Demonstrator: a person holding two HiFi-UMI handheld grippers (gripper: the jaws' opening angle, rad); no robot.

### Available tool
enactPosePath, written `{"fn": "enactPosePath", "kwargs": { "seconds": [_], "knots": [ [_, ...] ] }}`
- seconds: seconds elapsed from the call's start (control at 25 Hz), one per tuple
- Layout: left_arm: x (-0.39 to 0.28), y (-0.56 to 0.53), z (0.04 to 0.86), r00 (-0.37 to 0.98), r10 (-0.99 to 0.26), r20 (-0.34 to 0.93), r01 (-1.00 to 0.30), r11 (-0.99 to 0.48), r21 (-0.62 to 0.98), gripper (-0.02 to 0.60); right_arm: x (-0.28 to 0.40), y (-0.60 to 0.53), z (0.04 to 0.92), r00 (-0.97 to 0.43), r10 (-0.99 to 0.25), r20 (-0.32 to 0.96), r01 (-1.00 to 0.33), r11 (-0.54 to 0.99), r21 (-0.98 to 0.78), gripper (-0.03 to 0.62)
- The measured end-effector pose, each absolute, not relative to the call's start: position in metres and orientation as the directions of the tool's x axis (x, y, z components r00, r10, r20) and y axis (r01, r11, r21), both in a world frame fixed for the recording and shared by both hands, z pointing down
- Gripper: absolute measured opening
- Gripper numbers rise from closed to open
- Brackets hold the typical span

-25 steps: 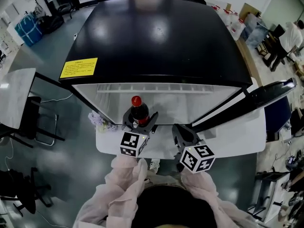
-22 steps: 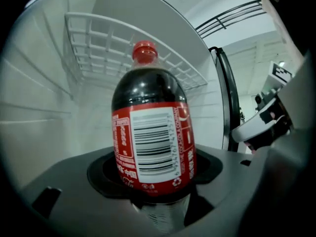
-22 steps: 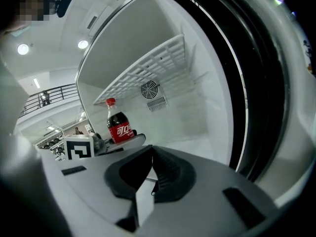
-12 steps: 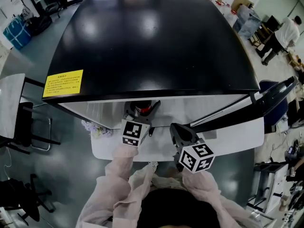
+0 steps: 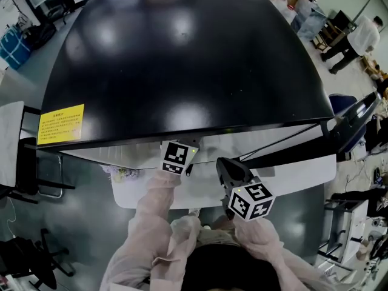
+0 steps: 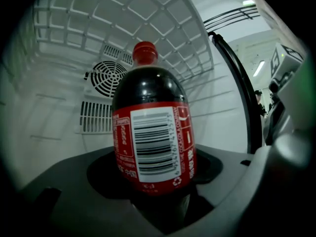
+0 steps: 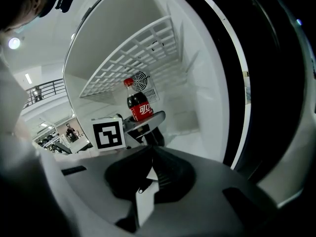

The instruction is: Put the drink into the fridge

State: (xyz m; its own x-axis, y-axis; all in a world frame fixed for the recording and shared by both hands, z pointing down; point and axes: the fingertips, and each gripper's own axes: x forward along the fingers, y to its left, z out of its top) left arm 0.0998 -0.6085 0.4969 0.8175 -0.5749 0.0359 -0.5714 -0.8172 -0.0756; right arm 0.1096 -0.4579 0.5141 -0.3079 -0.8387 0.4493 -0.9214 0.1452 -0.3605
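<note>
Left tool [image 7: 144, 124]: jaws set wide and clamped on the lower body of the cola bottle [image 6: 153, 132]; bottle upright, red cap up, barcode side of the red label facing the left gripper view; dark drink fills it to the shoulder.

Bottle location: inside the fridge [image 5: 182, 53] compartment; white walls on all sides; wire shelf [image 6: 123, 14] overhead; round fan grille [image 6: 106, 77] and slatted vent [image 6: 96, 116] on the back wall behind it. The right gripper view shows the bottle [image 7: 138, 105] under that shelf and in front of the fan, with the left tool reaching in roughly level. Whether the base touches the fridge floor: cannot tell.

Head view: bottle and left jaws hidden under the fridge's black top; only the left tool's marker cube [image 5: 177, 157] shows at the front edge of the opening; pale sleeve [image 5: 151, 223] behind it.

Right tool [image 5: 227, 170]: jaws closed together, nothing between them; held outside the compartment, just right of the left tool and apart from it, angled slightly down toward the opening.

Fridge door [image 5: 351, 123]: open, swung out to the right, black edge seen from above.

Yellow label [image 5: 60, 124]: 1, on the left of the black top.
</note>
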Motion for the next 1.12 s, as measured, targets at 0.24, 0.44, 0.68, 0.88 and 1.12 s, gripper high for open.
{"fn": "enactPosePath", "kwargs": {
  "seconds": [0.24, 0.44, 0.68, 0.88, 1.12],
  "knots": [
    [0.112, -0.615, 0.497, 0.838, -0.546, 0.008, -0.542, -0.834, -0.107, 0.321, 0.114, -0.459, 0.518, -0.298, -0.837, 0.459, -0.925, 0.133, -0.357, 0.011],
    [0.112, -0.611, 0.519, 0.846, -0.532, 0.034, -0.523, -0.840, -0.146, 0.322, 0.116, -0.457, 0.519, -0.291, -0.839, 0.459, -0.926, 0.126, -0.357, 0.011],
    [0.113, -0.606, 0.504, 0.885, -0.462, 0.056, -0.449, -0.879, -0.159, 0.324, 0.114, -0.453, 0.521, -0.292, -0.838, 0.461, -0.925, 0.126, -0.358, 0.011],
    [0.111, -0.609, 0.513, 0.887, -0.458, 0.061, -0.445, -0.882, -0.157, 0.327, 0.112, -0.450, 0.521, -0.295, -0.837, 0.462, -0.925, 0.128, -0.358, 0.011],
    [0.112, -0.608, 0.504, 0.873, -0.481, 0.074, -0.464, -0.868, -0.175, 0.339, 0.111, -0.444, 0.524, -0.301, -0.835, 0.461, -0.924, 0.135, -0.358, 0.011]
  ]
}}
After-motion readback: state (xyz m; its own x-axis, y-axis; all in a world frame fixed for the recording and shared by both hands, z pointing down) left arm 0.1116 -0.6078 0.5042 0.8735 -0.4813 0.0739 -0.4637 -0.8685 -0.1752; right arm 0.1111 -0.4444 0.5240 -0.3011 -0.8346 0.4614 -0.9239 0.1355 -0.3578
